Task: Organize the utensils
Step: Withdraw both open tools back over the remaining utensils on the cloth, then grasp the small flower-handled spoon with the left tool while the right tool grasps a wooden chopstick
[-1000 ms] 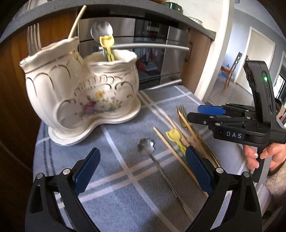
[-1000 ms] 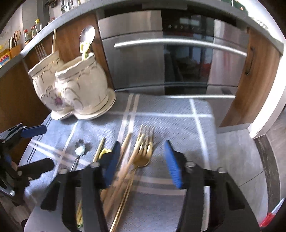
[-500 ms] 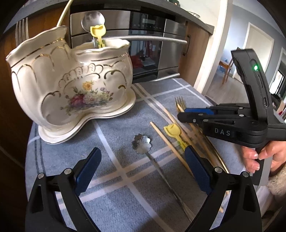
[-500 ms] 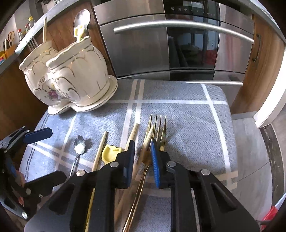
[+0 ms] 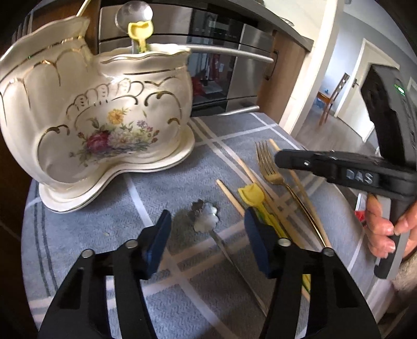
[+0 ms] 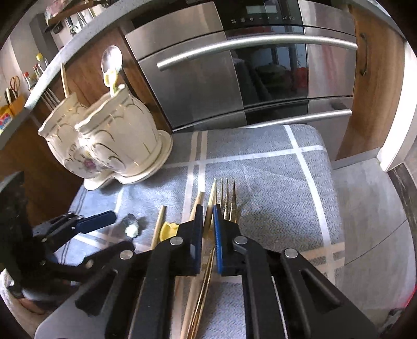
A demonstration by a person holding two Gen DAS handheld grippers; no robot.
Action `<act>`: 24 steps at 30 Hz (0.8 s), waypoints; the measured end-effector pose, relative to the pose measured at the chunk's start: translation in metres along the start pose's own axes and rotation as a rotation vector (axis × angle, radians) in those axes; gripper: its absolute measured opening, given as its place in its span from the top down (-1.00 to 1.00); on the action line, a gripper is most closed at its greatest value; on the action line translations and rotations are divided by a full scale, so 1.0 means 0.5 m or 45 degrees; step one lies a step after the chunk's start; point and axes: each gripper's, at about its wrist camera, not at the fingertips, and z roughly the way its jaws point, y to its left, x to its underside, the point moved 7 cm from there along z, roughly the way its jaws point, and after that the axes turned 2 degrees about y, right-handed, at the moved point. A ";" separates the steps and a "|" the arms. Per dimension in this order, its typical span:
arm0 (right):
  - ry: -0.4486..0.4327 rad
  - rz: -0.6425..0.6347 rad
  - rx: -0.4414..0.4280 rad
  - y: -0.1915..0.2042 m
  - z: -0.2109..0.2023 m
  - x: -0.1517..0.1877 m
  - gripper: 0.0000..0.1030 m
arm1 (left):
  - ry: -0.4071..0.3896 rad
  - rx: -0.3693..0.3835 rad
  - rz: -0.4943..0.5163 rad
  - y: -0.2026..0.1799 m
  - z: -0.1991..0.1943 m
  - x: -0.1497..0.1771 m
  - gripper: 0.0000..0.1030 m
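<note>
The utensils lie loose on the grey checked cloth [image 6: 273, 167] over the table, to the right of the cream flowered holder [image 5: 104, 120]. We see our right tool [image 6: 207, 219] narrowed almost shut and closing on a gold fork [image 6: 227, 198], its pads at the fork's neck with the tines poking out beyond. A flower-bowled spoon [image 5: 207, 216] sits nearest the holder's base; our left tool [image 5: 206, 240] stands half open and closing, straddling the spoon's handle without touching. A yellow-headed utensil [image 5: 251, 194] and pale chopsticks [image 5: 229, 194] lie between spoon and fork. Right of the fork the cloth is bare to the table's edge. Behind the holder rises the oven front [image 6: 234, 65]. The holder already carries a spoon [image 5: 130, 15].
</note>
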 end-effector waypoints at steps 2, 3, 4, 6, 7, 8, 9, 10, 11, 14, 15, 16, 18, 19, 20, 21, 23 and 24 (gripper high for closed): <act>0.002 -0.009 -0.002 0.001 0.000 0.001 0.85 | 0.015 0.013 -0.016 0.003 0.008 -0.002 0.15; 0.002 -0.011 -0.006 0.002 0.001 0.002 0.85 | 0.023 0.015 -0.022 0.003 0.012 -0.002 0.20; 0.000 -0.017 -0.007 0.003 0.000 0.002 0.85 | 0.034 0.021 -0.026 0.003 0.016 -0.002 0.27; -0.002 -0.024 -0.012 0.004 -0.003 0.003 0.85 | 0.038 0.017 -0.021 0.001 0.019 -0.003 0.28; -0.003 -0.025 -0.014 0.005 -0.004 0.003 0.85 | 0.040 0.011 -0.017 0.000 0.021 -0.004 0.28; -0.004 -0.026 -0.016 0.006 -0.004 0.003 0.85 | 0.040 0.010 -0.017 0.001 0.022 -0.004 0.28; -0.004 -0.027 -0.017 0.008 -0.005 0.004 0.85 | 0.040 0.011 -0.019 0.002 0.023 -0.006 0.29; -0.004 -0.028 -0.019 0.008 -0.004 0.004 0.85 | 0.041 0.011 -0.022 0.003 0.025 -0.008 0.32; -0.005 -0.029 -0.021 0.009 -0.005 0.004 0.85 | 0.041 0.003 -0.025 0.004 0.026 -0.009 0.36; -0.009 -0.034 -0.026 0.012 -0.007 0.005 0.85 | 0.042 -0.017 -0.032 0.006 0.030 -0.014 0.49; -0.012 -0.032 -0.029 0.013 -0.008 0.004 0.85 | 0.042 -0.017 -0.032 0.006 0.030 -0.014 0.49; -0.014 -0.032 -0.029 0.013 -0.008 0.004 0.85 | 0.042 -0.020 -0.031 0.006 0.031 -0.015 0.49; -0.014 -0.032 -0.030 0.012 -0.009 0.003 0.85 | 0.038 -0.027 -0.028 0.006 0.030 -0.015 0.59; -0.016 -0.029 -0.031 0.012 -0.010 0.003 0.85 | 0.031 -0.026 -0.029 0.006 0.027 -0.015 0.86; -0.016 -0.030 -0.032 0.012 -0.010 0.003 0.85 | 0.019 -0.022 -0.030 0.006 0.021 -0.014 0.89; -0.017 -0.031 -0.033 0.013 -0.011 0.003 0.85 | 0.008 -0.023 -0.030 0.007 0.018 -0.014 0.92; -0.022 -0.034 -0.036 0.014 -0.013 0.003 0.85 | -0.006 -0.028 -0.018 0.005 0.011 -0.015 0.93; -0.026 -0.035 -0.036 0.014 -0.013 0.002 0.85 | -0.010 -0.028 -0.013 0.005 0.009 -0.014 0.93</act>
